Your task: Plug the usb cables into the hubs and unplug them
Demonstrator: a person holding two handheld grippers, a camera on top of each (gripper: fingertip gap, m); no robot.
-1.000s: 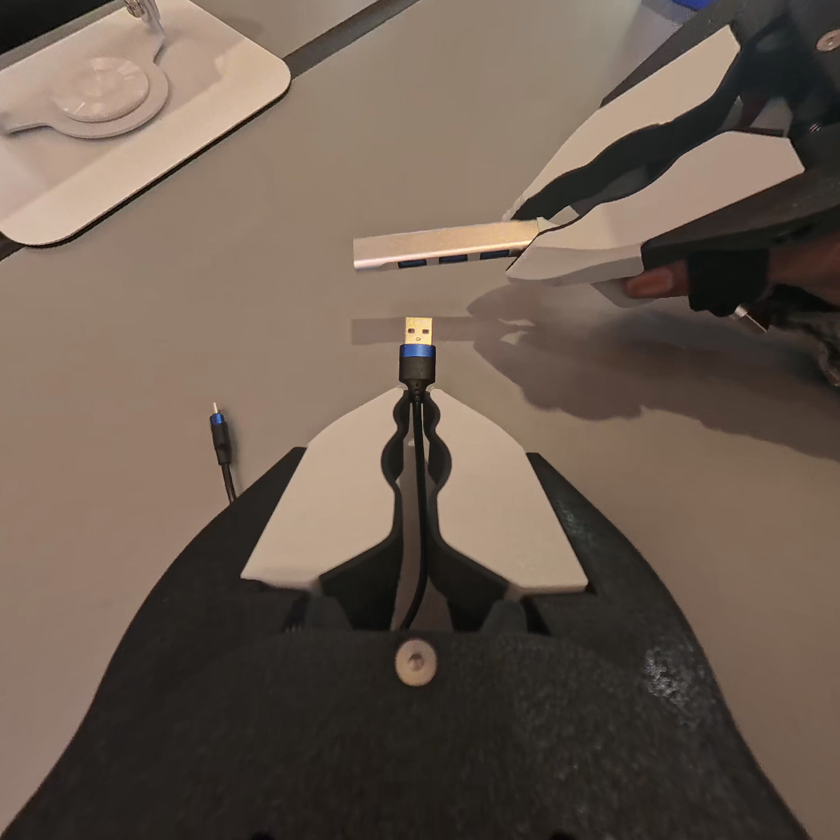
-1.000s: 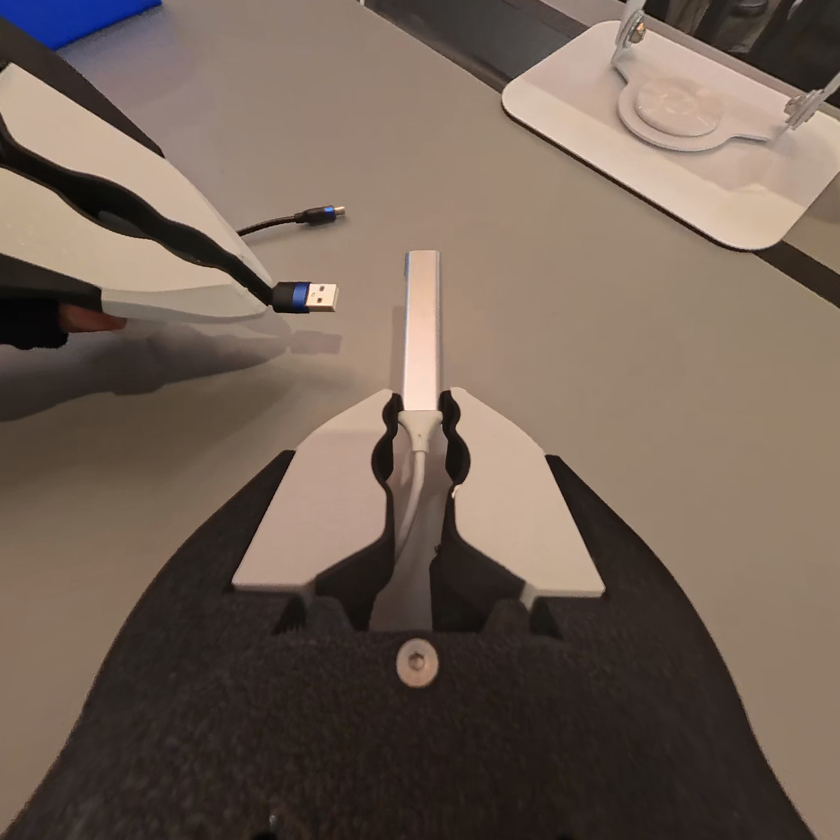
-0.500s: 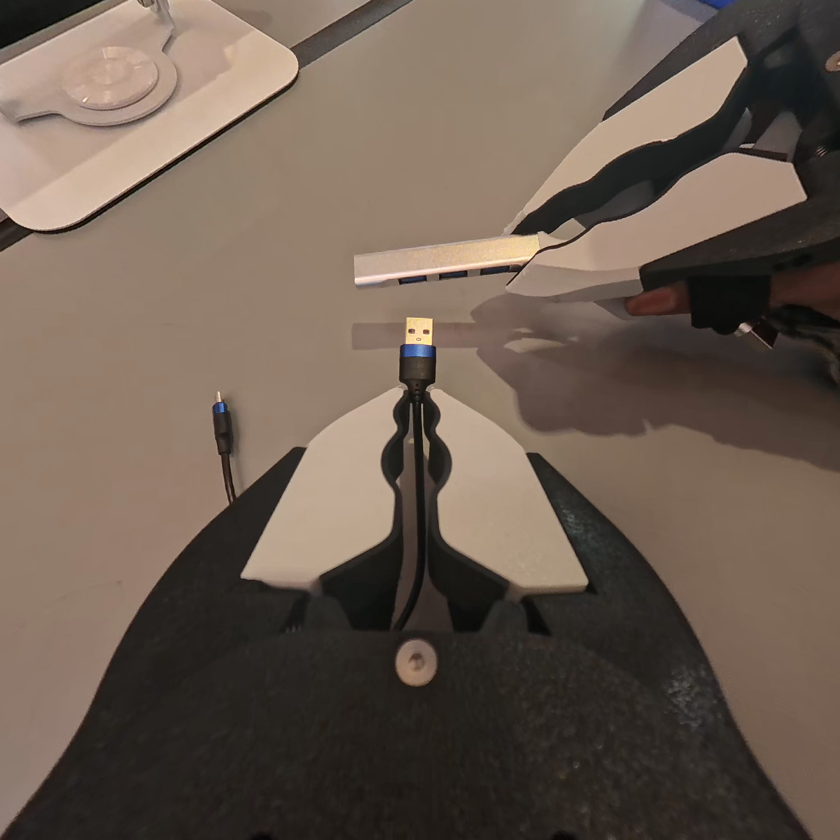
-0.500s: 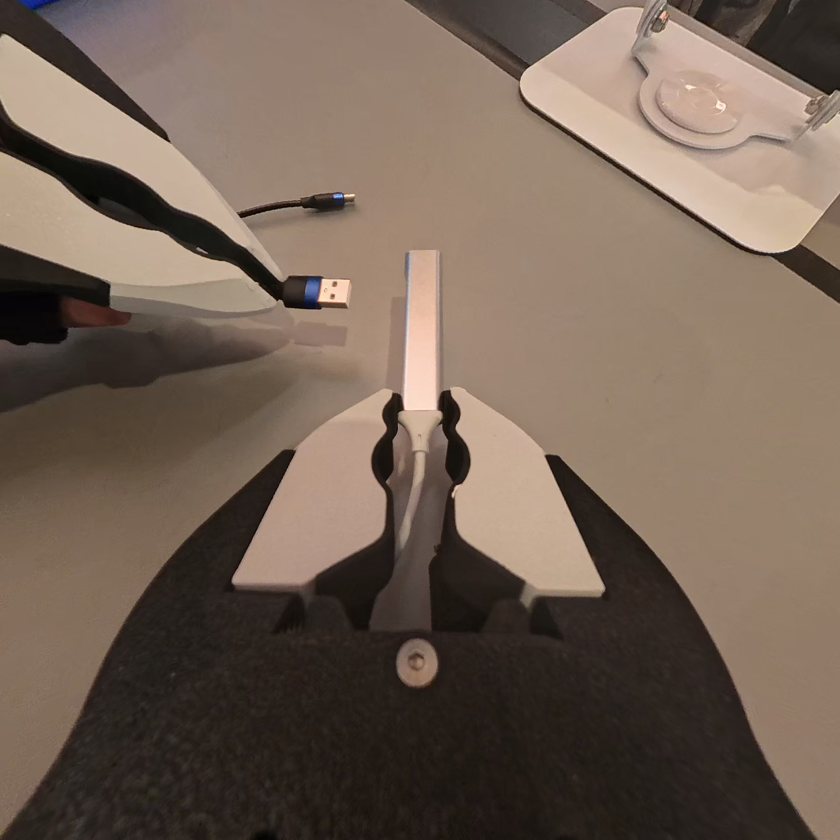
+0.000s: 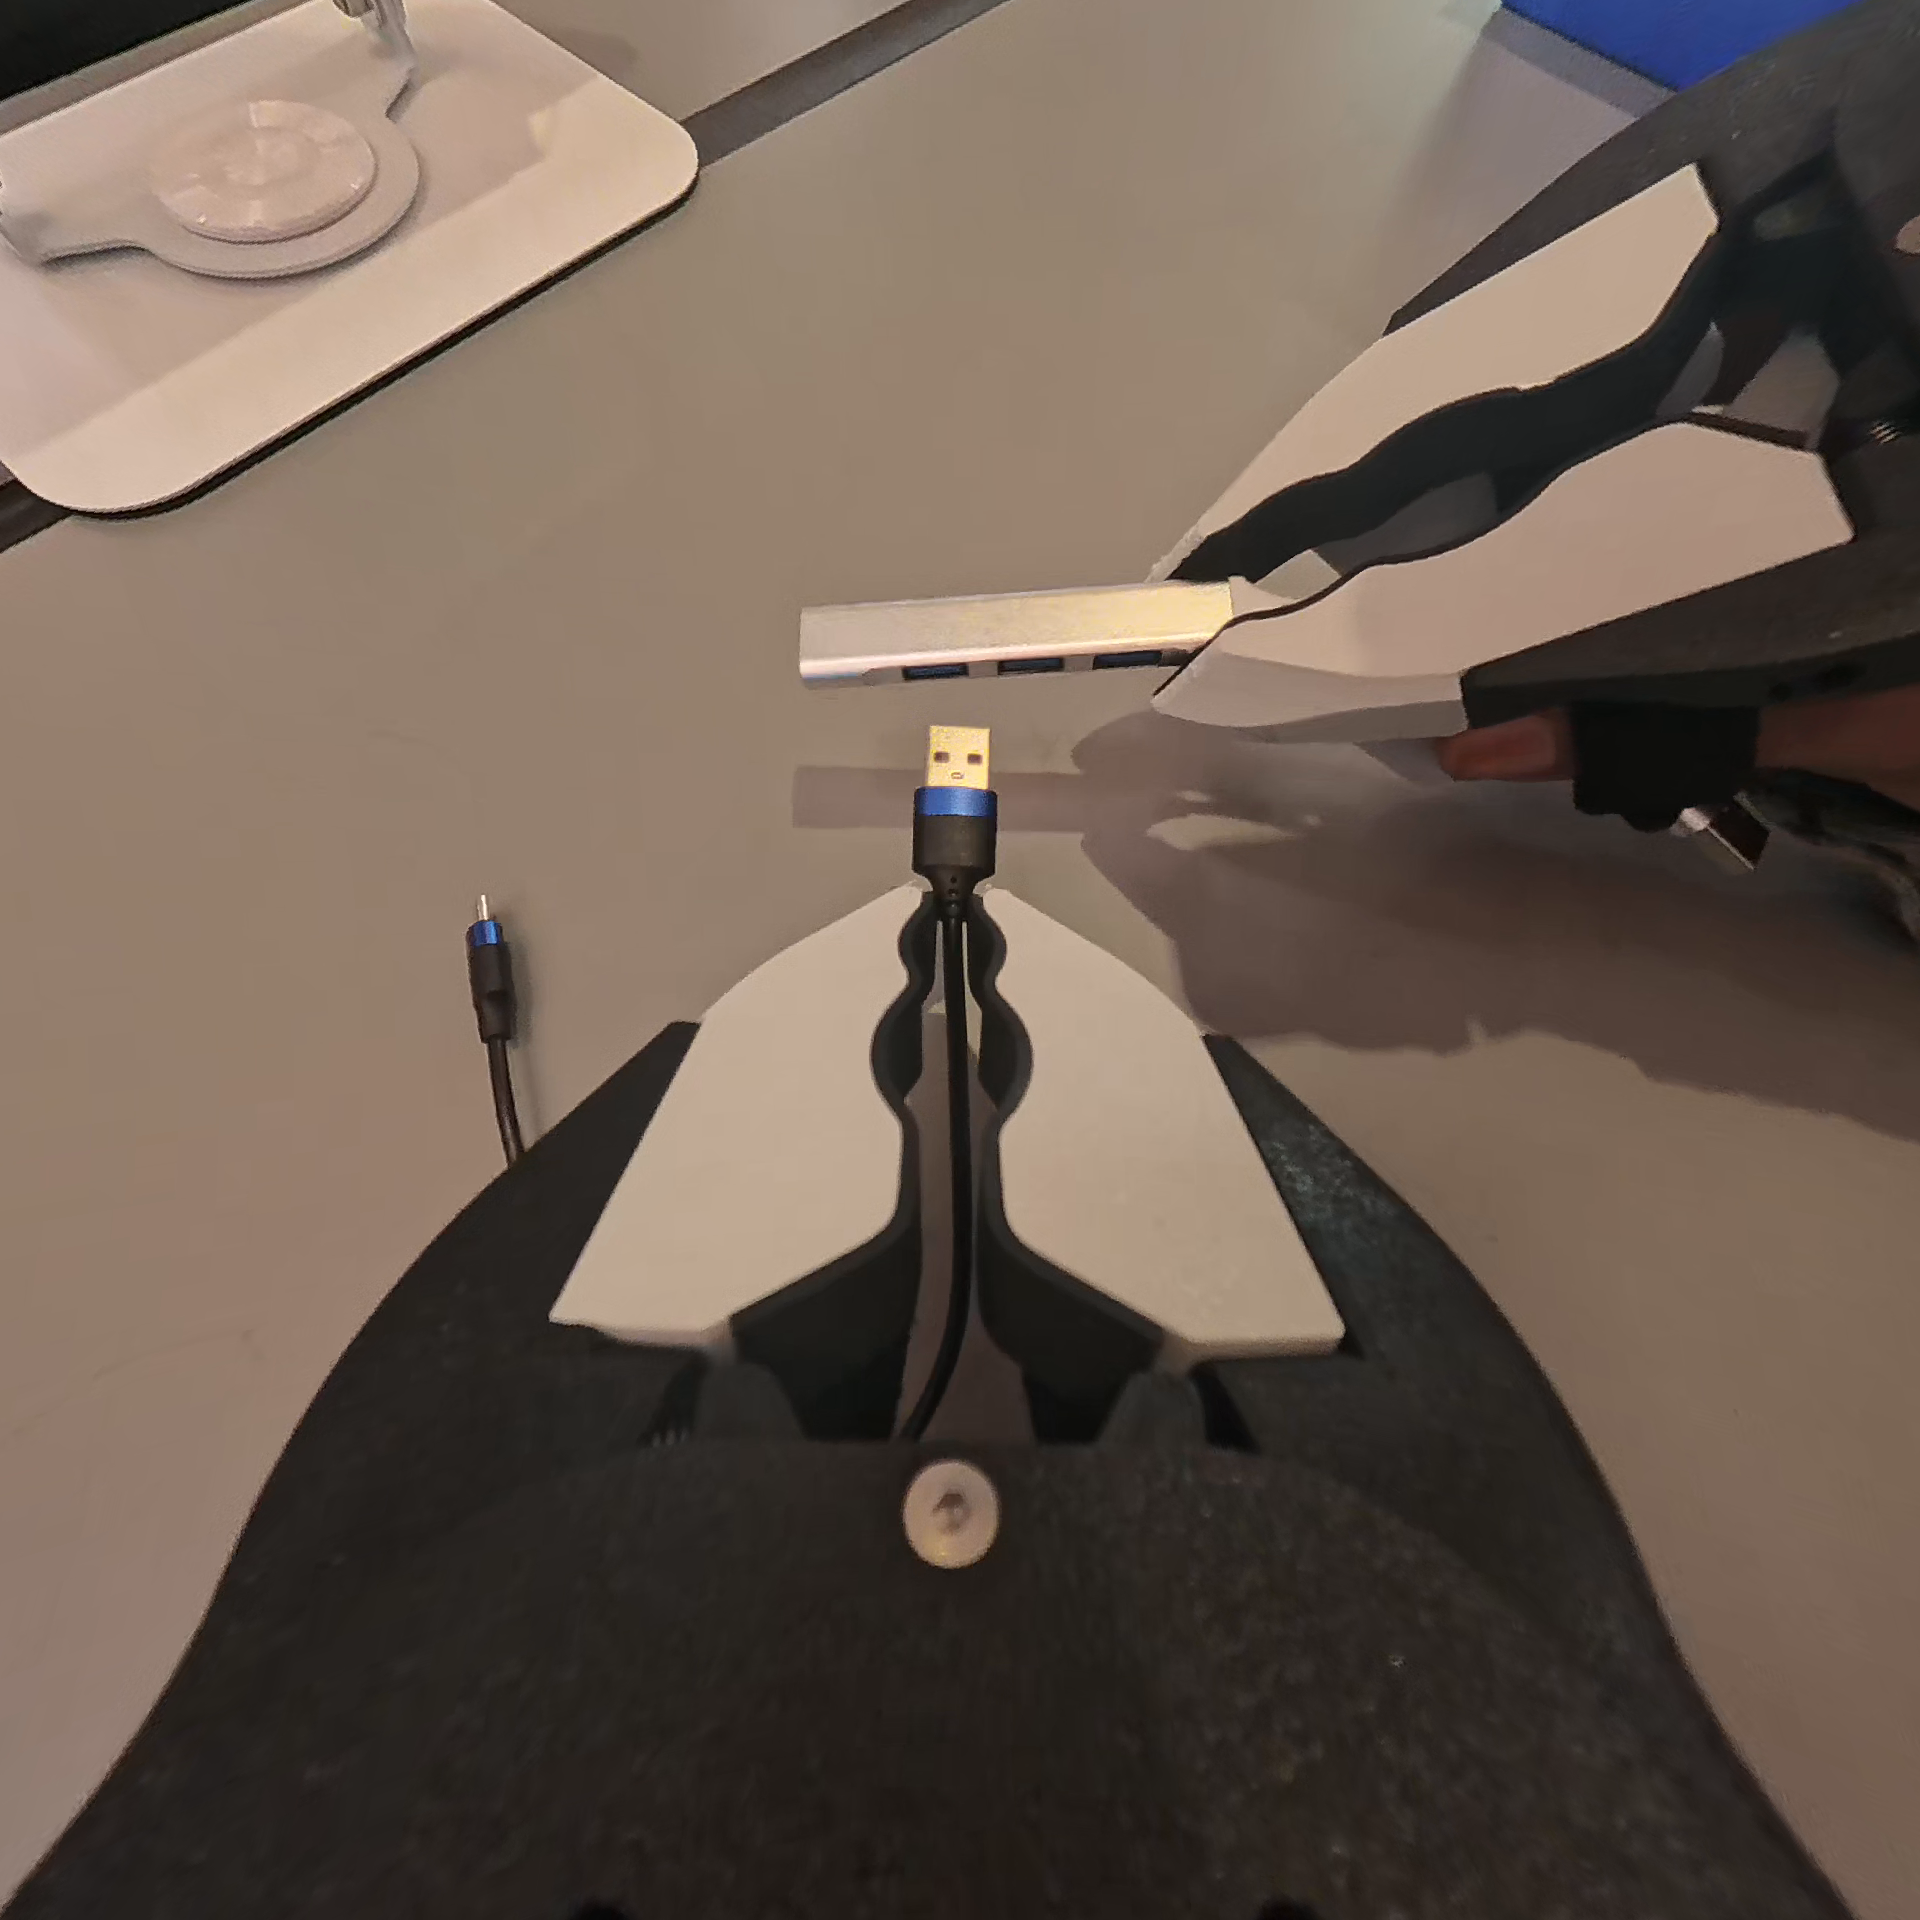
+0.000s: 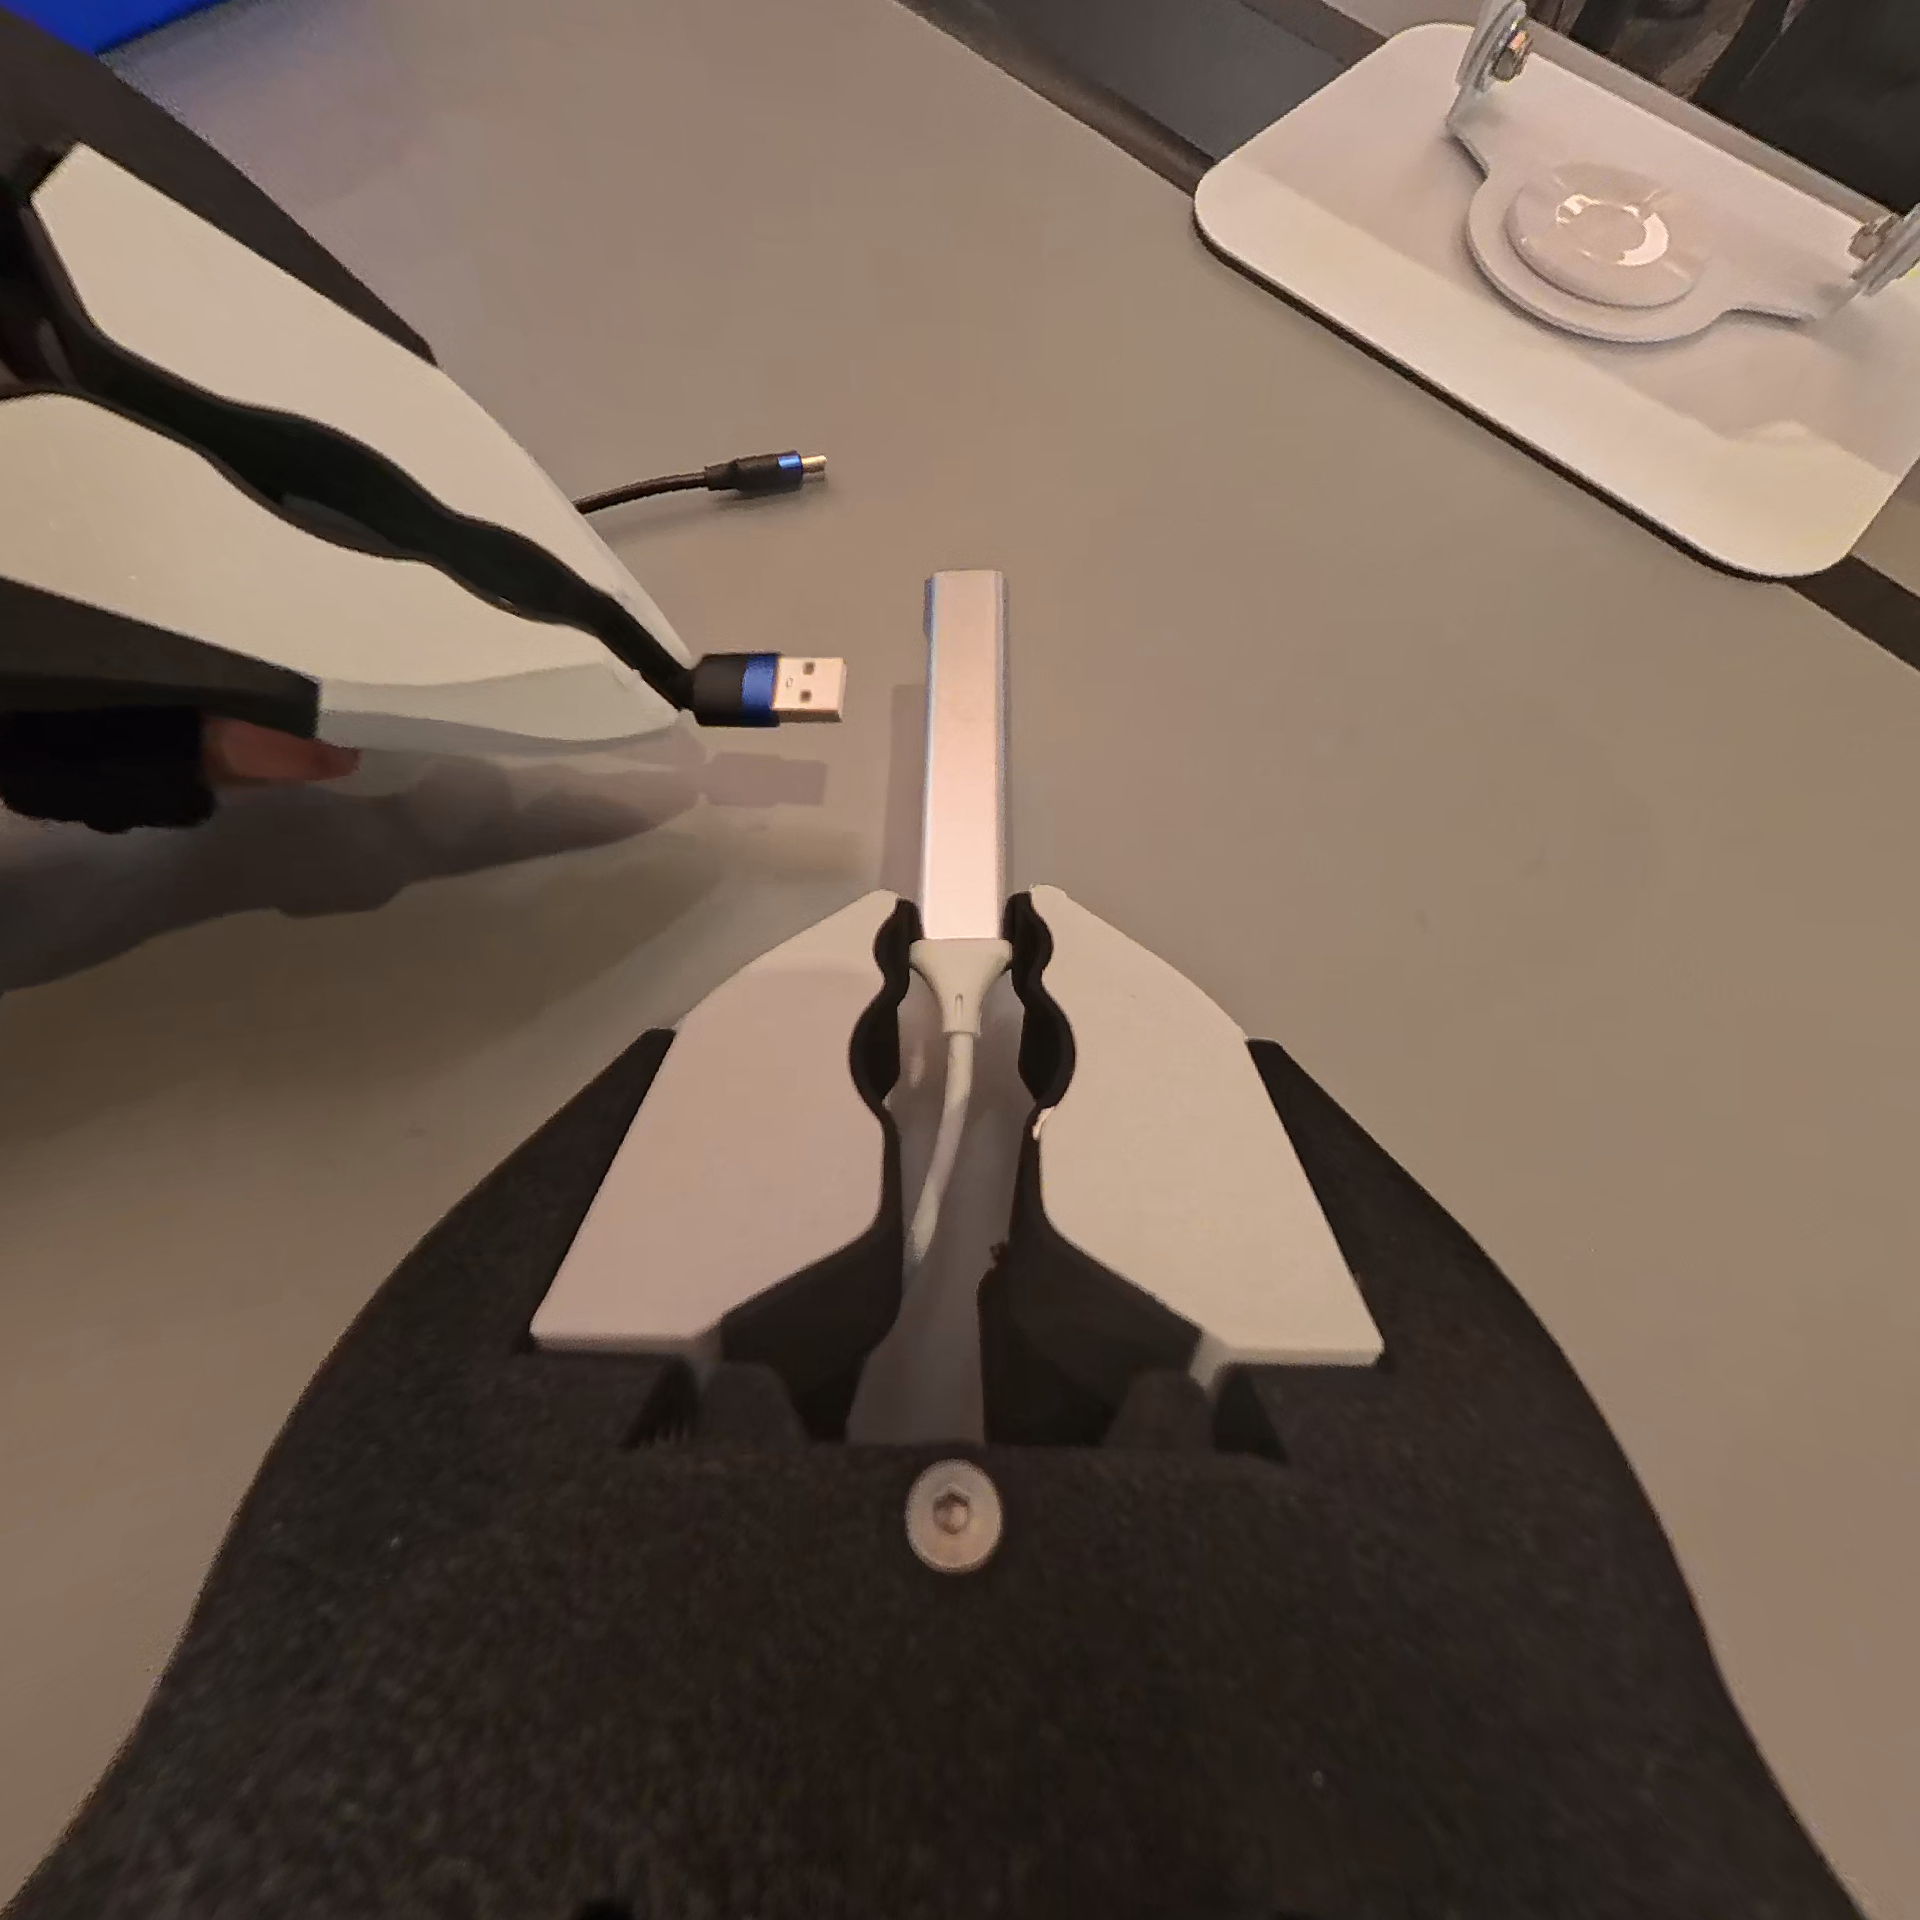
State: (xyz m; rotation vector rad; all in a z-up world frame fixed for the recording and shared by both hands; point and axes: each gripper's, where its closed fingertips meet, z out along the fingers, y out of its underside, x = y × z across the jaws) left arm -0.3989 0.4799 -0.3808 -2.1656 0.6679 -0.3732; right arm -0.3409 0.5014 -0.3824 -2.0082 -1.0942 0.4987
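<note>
one usb plug (image 5: 958, 774) near hub (image 5: 1006, 634)

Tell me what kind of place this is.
Probably an office or lab desk: a plain grey tabletop, a flat silver monitor-style stand base at its edge, and small electronics on hand, a silver USB hub and a black USB cable.

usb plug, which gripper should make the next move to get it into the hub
Left, probably. The left gripper is shut on the plug, which points at the hub's ports with a small gap left. The right gripper only needs to hold the hub steady.
</note>
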